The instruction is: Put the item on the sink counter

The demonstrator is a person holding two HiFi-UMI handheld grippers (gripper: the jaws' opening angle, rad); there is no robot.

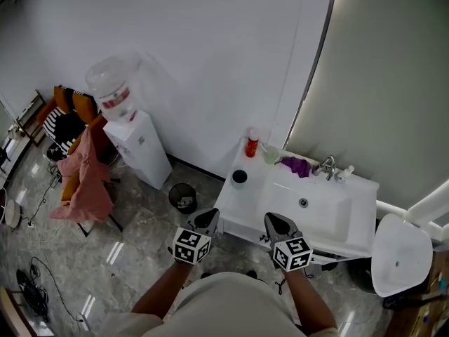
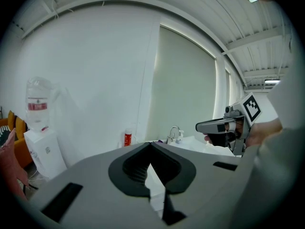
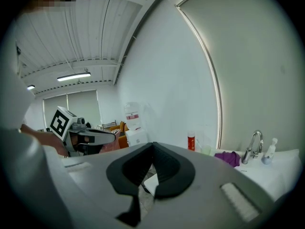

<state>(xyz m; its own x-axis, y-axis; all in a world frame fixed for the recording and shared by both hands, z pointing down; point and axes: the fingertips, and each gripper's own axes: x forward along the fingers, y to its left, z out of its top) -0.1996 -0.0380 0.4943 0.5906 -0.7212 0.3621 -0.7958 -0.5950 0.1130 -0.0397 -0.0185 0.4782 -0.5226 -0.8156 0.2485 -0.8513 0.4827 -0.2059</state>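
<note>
The white sink counter (image 1: 247, 209) stands against the wall. On it are a red bottle (image 1: 251, 144), a pale green cup (image 1: 270, 156), a purple cloth (image 1: 297, 165), a black round lid-like thing (image 1: 239, 177), a faucet (image 1: 327, 166) and a small soap bottle (image 1: 345, 173). My left gripper (image 1: 208, 220) hovers at the counter's front left corner, shut with nothing between its jaws (image 2: 150, 144). My right gripper (image 1: 278, 223) hovers over the counter's front edge, also shut and empty (image 3: 153, 144). Each gripper view shows the red bottle (image 2: 127, 138) (image 3: 191, 141) far off.
A water dispenser (image 1: 135, 140) stands left of the sink, with a small black bin (image 1: 183, 196) beside it. A chair draped with pink cloth (image 1: 84, 177) is farther left. A white round seat (image 1: 400, 255) stands at the right, and cables (image 1: 31, 283) lie on the floor.
</note>
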